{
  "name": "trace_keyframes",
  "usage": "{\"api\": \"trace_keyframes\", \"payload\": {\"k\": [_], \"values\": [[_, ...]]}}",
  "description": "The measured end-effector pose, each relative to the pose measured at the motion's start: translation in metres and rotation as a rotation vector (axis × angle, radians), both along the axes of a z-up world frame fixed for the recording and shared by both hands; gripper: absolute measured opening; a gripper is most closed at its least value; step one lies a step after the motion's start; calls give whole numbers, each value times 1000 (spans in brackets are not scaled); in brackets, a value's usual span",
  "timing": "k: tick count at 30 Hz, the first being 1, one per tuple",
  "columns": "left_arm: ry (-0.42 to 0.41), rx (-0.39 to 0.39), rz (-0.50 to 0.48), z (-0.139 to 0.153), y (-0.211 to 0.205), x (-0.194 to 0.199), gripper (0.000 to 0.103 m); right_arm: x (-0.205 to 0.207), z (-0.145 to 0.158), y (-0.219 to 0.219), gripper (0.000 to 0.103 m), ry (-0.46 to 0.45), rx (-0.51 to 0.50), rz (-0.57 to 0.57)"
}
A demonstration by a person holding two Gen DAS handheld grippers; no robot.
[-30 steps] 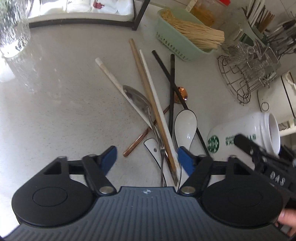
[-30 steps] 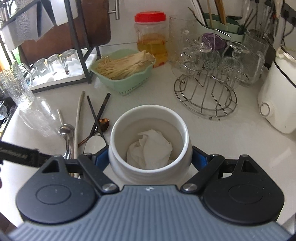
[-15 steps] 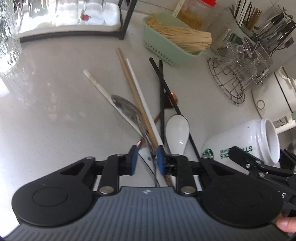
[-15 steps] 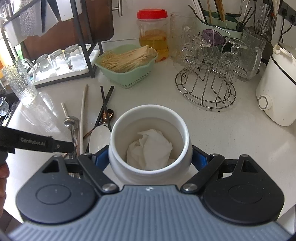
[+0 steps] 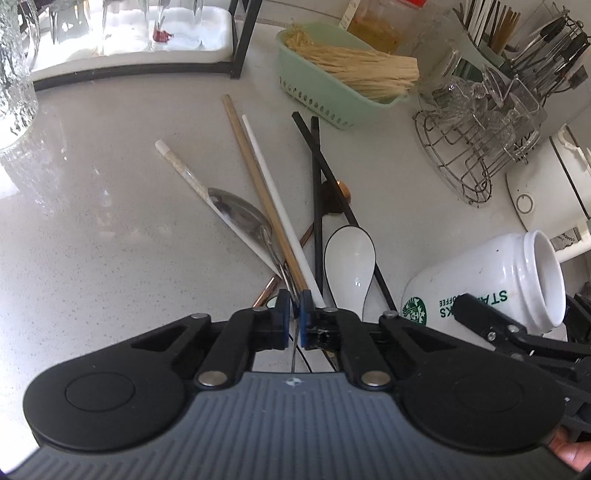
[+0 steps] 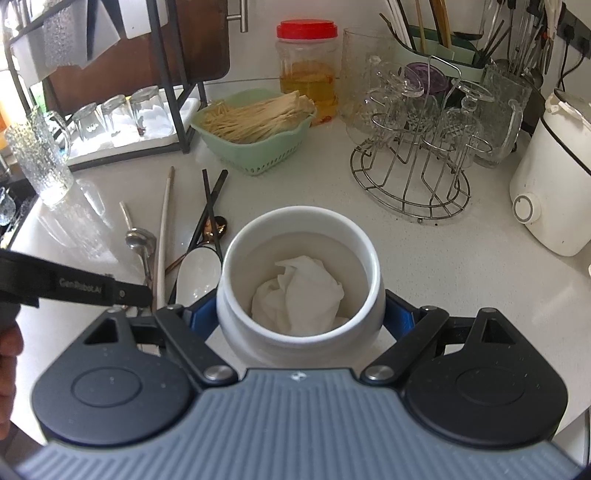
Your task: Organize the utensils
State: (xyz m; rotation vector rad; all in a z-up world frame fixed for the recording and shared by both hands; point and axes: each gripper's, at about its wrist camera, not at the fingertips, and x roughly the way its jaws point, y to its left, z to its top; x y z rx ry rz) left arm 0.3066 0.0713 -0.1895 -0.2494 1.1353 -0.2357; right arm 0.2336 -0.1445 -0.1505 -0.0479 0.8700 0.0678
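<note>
Bright daylight pours in from the upper left, blowing out the glasses (image 5: 122, 26) and throwing glare on the countertop (image 5: 92, 229). Soft shadows, sharp focus mid-frame, heavy fisheye bending at the edges.

**Camera setup: two wrist fisheyes, both pitched down at the same worktop**

Left wrist cam: sits behind its own black two-finger gripper (image 5: 294, 314), looks steeply down and forward along the fingers, close over the pale speckled worktop (image 5: 92, 258). Heap of loose utensils fills the centre; far edge of the worktop runs along the frame top.

Right wrist cam: same mounting behind the other black gripper (image 6: 299, 314), tilted down, facing the back wall. Mouth of the white ceramic jar (image 6: 299, 236) is very near the lens.

Overlap: both see the jar (image 5: 491, 280), the mint-green plastic basket (image 5: 332, 99) (image 6: 258, 147), the round wire glass rack (image 5: 476, 147) (image 6: 413, 177), and each other's gripper.
</note>
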Motion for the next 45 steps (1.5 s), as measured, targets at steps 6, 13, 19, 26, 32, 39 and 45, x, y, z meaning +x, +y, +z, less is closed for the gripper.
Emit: {"api": "trace_keyframes", "payload": {"k": [6, 13, 19, 26, 32, 39, 45], "values": [[-13, 14, -1, 7, 4, -6, 1, -1, -1, 0, 91, -10, -2, -4], [-29, -17, 39, 25, 12, -20, 1, -4, -1, 2, 91, -20, -10, 30], [-55, -40, 52, 41, 20, -34, 1, -12, -2, 10, 91, -34, -7, 73], [-127, -52, 50, 62, 27, -46, 1, -17, -3, 15, 91, -51, -3, 95], [-130, -71, 56, 66, 29, -52, 1, -18, -3, 15, 91, -53, 0, 96], [-34, -123, 24, 32, 28, -44, 2, -18, -3, 13, 91, -53, 6, 110], [1, -130, -17, 17, 20, -37, 7, -22, -3, 10, 91, -53, 4, 125]]}}
